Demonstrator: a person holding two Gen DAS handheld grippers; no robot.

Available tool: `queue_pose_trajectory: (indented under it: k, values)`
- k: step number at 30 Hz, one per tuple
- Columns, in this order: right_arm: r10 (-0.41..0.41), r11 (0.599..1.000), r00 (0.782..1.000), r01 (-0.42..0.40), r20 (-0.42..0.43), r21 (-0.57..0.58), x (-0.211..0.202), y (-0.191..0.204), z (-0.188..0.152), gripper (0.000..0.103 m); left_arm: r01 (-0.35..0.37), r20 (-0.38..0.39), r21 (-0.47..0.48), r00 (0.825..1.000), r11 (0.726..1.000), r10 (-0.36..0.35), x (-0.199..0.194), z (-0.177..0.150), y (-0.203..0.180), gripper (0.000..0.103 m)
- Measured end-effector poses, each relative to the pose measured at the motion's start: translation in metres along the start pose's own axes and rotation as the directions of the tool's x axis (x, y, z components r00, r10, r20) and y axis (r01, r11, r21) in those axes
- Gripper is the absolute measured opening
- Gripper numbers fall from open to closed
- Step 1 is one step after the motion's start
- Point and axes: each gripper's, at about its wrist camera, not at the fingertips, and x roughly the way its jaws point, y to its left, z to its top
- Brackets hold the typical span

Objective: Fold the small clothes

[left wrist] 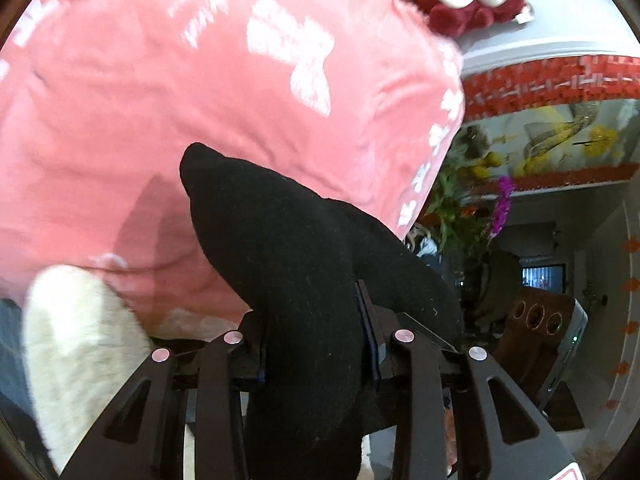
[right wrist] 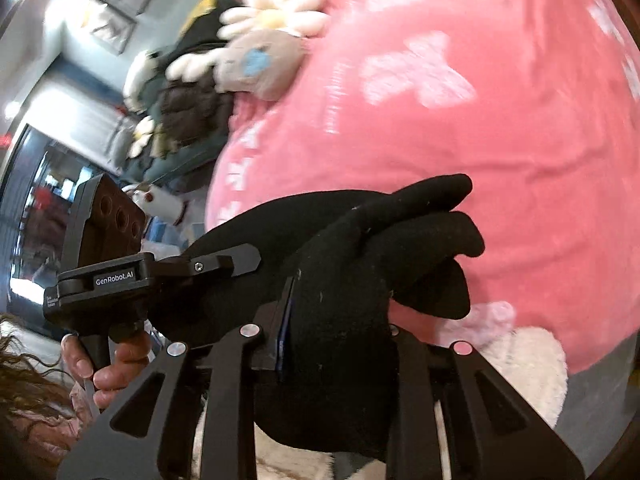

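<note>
Black garment: one piece of black knit cloth (left wrist: 304,280) fills the middle of both wrist views; in the right wrist view (right wrist: 352,280) several rounded folds or lobes stick out toward 2 o'clock. Whether it is a sock or a glove cannot be told.
Left tool: the left tool (left wrist: 316,352) has its two fingers closed in on the black cloth, which bulges up between them and rises toward 11 o'clock.
Right tool: the right tool (right wrist: 336,344) also clamps the same cloth between its fingers, bunched thickly in the gap.
Other tool in view: in the right wrist view the left tool's body shows at 9 o'clock, held by a hand (right wrist: 100,368) at 8 o'clock.
Backdrop: one large pink fabric with white flower prints (left wrist: 200,100) fills the upper half behind the cloth in both views; it is blurred.
White fluff: one white fluffy piece (left wrist: 76,344) lies at 8 o'clock in the left view and at 5 o'clock in the right view (right wrist: 528,364).
Room: a red patterned band and painted mural (left wrist: 560,132) at 3 o'clock, a plant with purple flowers (left wrist: 500,200) below it; a heap of plush toys (right wrist: 240,60) at 11 o'clock in the right view.
Surface: cannot be told.
</note>
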Motion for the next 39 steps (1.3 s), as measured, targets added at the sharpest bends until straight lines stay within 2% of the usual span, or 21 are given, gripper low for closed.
queue_pose_trajectory:
  k: [4, 8, 13, 18, 21, 24, 27, 30, 32, 33, 34, 36, 38, 39]
  values:
    - [0.052, 0.994, 0.997, -0.046, 0.06, -0.094, -0.006, 0.055, 0.009, 0.022, -0.007, 0.127, 0.069, 0.992, 0.998, -0.001, -0.062, -0.004, -0.009, 0.031]
    - [0.111, 0.971, 0.982, -0.075, 0.151, -0.225, -0.012, 0.116, 0.028, 0.022, -0.019, 0.264, 0.137, 0.964, 0.99, -0.018, -0.129, 0.0, -0.006, 0.031]
    - [0.168, 0.923, 0.95, -0.058, 0.263, -0.381, -0.014, 0.185, 0.056, 0.022, -0.051, 0.424, 0.219, 0.904, 0.974, -0.048, -0.203, 0.02, -0.011, 0.031]
    - [0.236, 0.87, 0.902, -0.031, 0.361, -0.493, -0.008, 0.249, 0.092, 0.022, -0.115, 0.559, 0.308, 0.825, 0.945, -0.082, -0.268, 0.043, -0.019, 0.031]
    - [0.267, 0.849, 0.879, -0.02, 0.396, -0.529, -0.003, 0.271, 0.111, 0.022, -0.167, 0.63, 0.361, 0.769, 0.917, -0.108, -0.299, 0.058, -0.021, 0.031]
    - [0.286, 0.832, 0.86, -0.005, 0.422, -0.555, 0.007, 0.287, 0.131, 0.022, -0.191, 0.668, 0.388, 0.732, 0.902, -0.133, -0.312, 0.076, -0.02, 0.031]
    - [0.283, 0.821, 0.85, 0.024, 0.443, -0.571, 0.022, 0.297, 0.151, 0.022, -0.202, 0.688, 0.412, 0.709, 0.889, -0.158, -0.319, 0.097, -0.012, 0.031]
    - [0.246, 0.833, 0.857, 0.051, 0.452, -0.551, 0.052, 0.289, 0.168, 0.026, -0.193, 0.682, 0.42, 0.712, 0.887, -0.168, -0.31, 0.124, 0.006, 0.034]
    - [0.197, 0.853, 0.871, 0.074, 0.45, -0.517, 0.09, 0.265, 0.173, 0.036, -0.19, 0.665, 0.395, 0.734, 0.899, -0.137, -0.287, 0.145, 0.032, 0.062]
    - [0.169, 0.865, 0.886, 0.076, 0.432, -0.495, 0.111, 0.252, 0.175, 0.055, -0.212, 0.66, 0.349, 0.747, 0.913, -0.079, -0.263, 0.155, 0.055, 0.067]
    - [0.1, 0.889, 0.916, 0.093, 0.389, -0.447, 0.145, 0.227, 0.174, 0.07, -0.228, 0.651, 0.315, 0.758, 0.921, -0.034, -0.246, 0.161, 0.073, 0.073]
    - [-0.069, 0.924, 0.957, 0.167, 0.28, -0.345, 0.203, 0.171, 0.158, 0.069, -0.296, 0.574, 0.176, 0.806, 0.939, 0.146, -0.186, 0.168, 0.133, 0.073]
    - [-0.18, 0.928, 0.964, 0.233, 0.198, -0.291, 0.232, 0.133, 0.137, 0.065, -0.319, 0.477, 0.059, 0.841, 0.946, 0.254, -0.141, 0.16, 0.188, 0.07]
    - [-0.203, 0.933, 0.966, 0.24, 0.16, -0.266, 0.239, 0.112, 0.119, 0.065, -0.329, 0.442, 0.015, 0.849, 0.944, 0.289, -0.127, 0.153, 0.206, 0.069]
